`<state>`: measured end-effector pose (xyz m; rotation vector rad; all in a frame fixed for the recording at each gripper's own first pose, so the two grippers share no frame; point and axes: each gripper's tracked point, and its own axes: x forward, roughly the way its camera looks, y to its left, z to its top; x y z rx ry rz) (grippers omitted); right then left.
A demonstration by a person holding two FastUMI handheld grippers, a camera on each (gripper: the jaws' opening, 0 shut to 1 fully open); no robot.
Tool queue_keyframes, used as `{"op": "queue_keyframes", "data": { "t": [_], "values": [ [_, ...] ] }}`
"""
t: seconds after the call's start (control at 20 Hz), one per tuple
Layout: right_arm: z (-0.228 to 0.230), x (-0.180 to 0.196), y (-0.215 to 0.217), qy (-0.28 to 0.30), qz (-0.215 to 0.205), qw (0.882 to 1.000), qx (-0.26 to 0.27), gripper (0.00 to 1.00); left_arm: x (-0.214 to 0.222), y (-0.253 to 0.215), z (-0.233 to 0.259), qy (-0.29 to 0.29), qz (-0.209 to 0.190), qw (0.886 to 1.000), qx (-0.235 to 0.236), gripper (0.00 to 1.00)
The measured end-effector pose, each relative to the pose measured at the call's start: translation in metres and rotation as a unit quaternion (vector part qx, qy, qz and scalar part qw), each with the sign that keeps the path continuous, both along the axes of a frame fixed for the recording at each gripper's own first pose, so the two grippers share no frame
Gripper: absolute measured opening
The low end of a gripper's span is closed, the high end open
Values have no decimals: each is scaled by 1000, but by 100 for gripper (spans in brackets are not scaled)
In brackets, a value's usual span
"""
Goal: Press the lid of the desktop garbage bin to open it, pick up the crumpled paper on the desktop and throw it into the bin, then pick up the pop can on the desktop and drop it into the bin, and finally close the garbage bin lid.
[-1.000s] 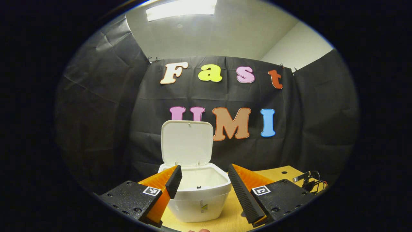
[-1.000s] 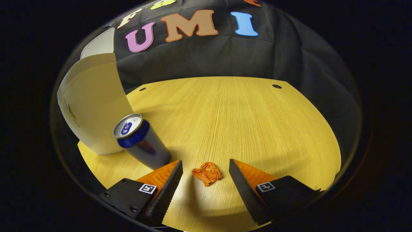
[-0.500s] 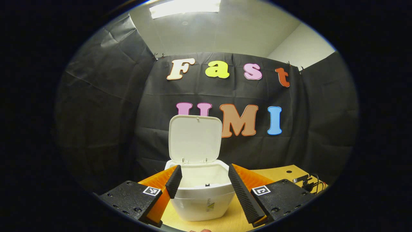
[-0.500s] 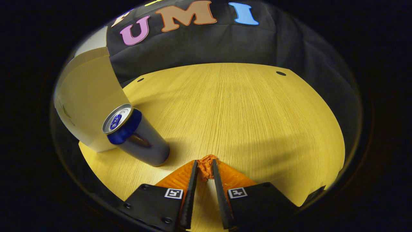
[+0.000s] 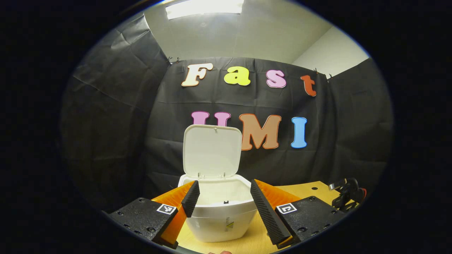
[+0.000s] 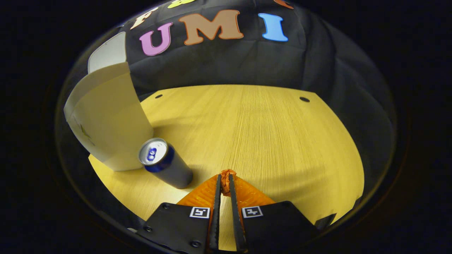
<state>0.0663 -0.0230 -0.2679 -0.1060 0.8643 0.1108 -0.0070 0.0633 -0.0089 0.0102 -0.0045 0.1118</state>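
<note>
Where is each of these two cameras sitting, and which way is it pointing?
Left gripper view: rides on the left tongs, facing level at the white bin with its lid raised; own two fingers spread at the bottom.
Right gripper view: rides on the right tongs, tilted down at the wooden desktop and upright pop can; own fingers pinch the crumpled paper.
Shared: bin, desktop.

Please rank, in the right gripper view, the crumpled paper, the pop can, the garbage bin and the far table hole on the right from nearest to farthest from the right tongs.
1. Crumpled paper: pinched between the right tongs.
2. Pop can: upright, just left.
3. Garbage bin: behind the can, far left.
4. Table hole: far edge, right.
</note>
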Motion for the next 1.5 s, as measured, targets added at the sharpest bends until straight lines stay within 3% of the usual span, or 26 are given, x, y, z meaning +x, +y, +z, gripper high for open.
{"op": "queue_keyframes", "data": {
  "t": [0.25, 0.45, 0.7, 0.95, 1.05, 1.1, 1.15, 1.35, 1.5],
  "values": [
    [118, 18, 57, -78, 78, 993, 48, 19, -3, 8, -2, 1, 4, 1000, -4, 87],
    [185, 40, 139, -132, 156, 974, 96, 19, -12, 21, 2, -4, 20, 1000, 3, 87],
    [204, 50, 224, -144, 251, 953, 93, 19, -26, 41, 12, -7, 48, 999, 23, 87],
    [195, 64, 284, -137, 298, 940, 91, 20, -42, 58, 18, -12, 71, 997, 25, 87],
    [187, 61, 290, -127, 305, 940, 90, 31, -44, 62, 18, -12, 76, 997, 30, 87],
    [186, 61, 289, -127, 304, 940, 86, 56, -46, 63, 18, -12, 77, 996, 31, 87],
    [186, 61, 286, -127, 302, 941, 83, 58, -44, 62, 19, -13, 77, 997, 30, 87],
    [192, 71, 271, -132, 292, 943, 95, 100, -38, 47, 16, -10, 57, 998, 23, 87],
    [206, 66, 244, -152, 264, 948, 97, 99, -31, 24, 12, -8, 25, 999, 24, 87]
  ]
}}
